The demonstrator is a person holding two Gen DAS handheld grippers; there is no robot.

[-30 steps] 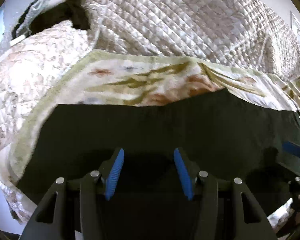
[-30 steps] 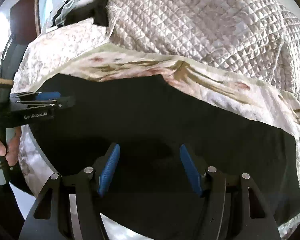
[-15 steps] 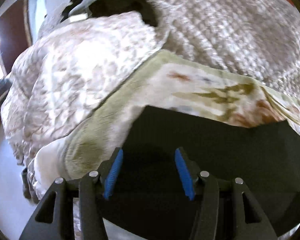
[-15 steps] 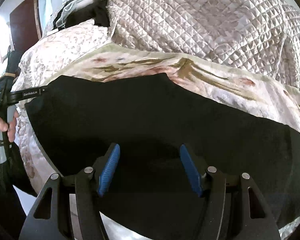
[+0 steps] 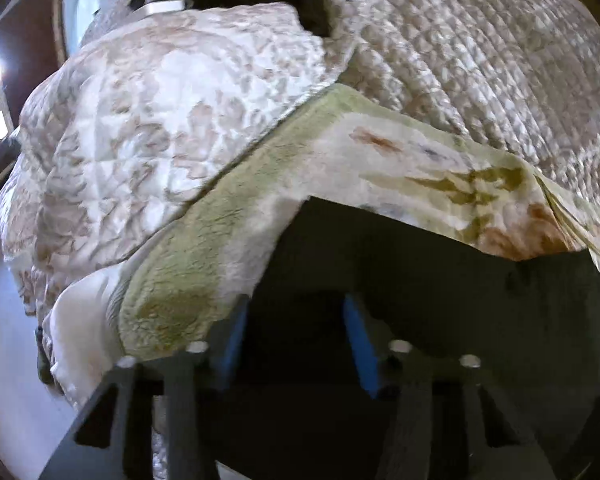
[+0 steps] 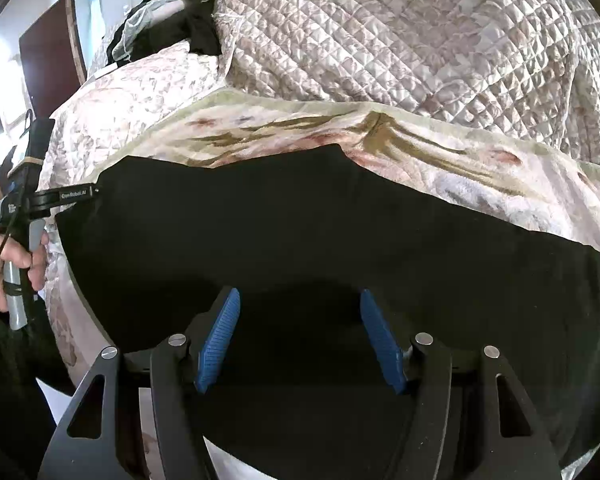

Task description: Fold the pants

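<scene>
Black pants [image 6: 300,232] lie spread flat across a floral blanket [image 6: 460,168] on a bed. My left gripper [image 5: 296,332] is at the left end of the pants [image 5: 440,280]. Its jaws are closing with the dark cloth's edge between the blue pads, and a gap still shows there. The right wrist view shows the left gripper [image 6: 94,191] at the pants' far left corner, held by a hand [image 6: 4,256]. My right gripper [image 6: 300,320] stands open over the near edge of the pants, middle right, with fabric below the pads.
A quilted beige cover [image 6: 420,40] is heaped behind the blanket. A pale patterned quilt [image 5: 140,140] hangs over the bed's left side, with floor [image 5: 4,340] beyond it. Dark clothes [image 6: 196,28] lie at the back of the bed.
My left gripper has slid left along the pants to their left end, rolled a little, and its pads have come closer together. The right gripper has stayed in place.
</scene>
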